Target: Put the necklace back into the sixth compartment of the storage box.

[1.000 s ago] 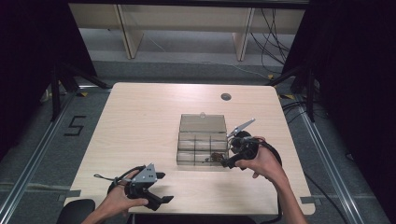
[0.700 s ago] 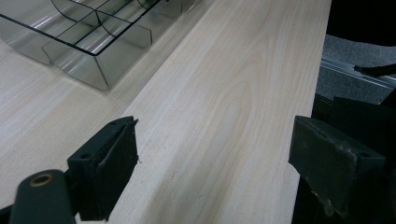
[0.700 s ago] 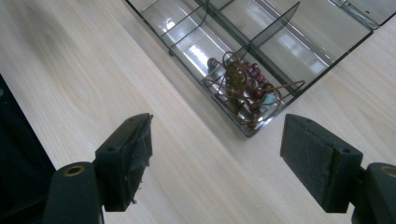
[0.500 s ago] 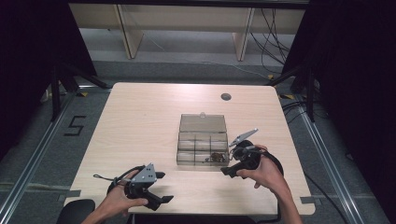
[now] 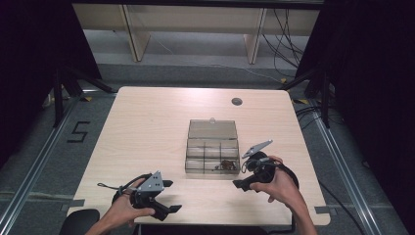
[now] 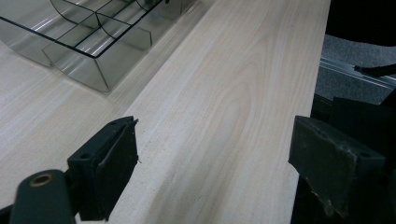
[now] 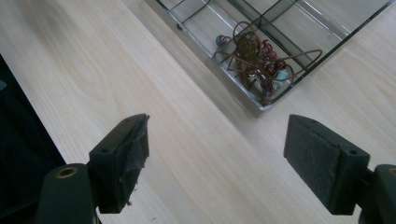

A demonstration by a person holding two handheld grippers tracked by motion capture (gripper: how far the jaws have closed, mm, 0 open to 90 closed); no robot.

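Both the left gripper [image 5: 166, 196] and right gripper [image 5: 243, 175] are held with fingers apart, nothing gripped. A beaded tangle [image 7: 254, 56], hard to identify, is seen in the clear box [image 5: 212, 147]'s corner compartment on the surface [image 5: 147, 127].

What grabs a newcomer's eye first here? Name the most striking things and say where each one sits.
The clear plastic box with its lid open sits near the middle of the pale wooden table. A tangle of brown cord and coloured beads lies in the box's near right corner compartment. A hand holds an open tool at each near corner: the left tool and the right tool, which is just beside the box.
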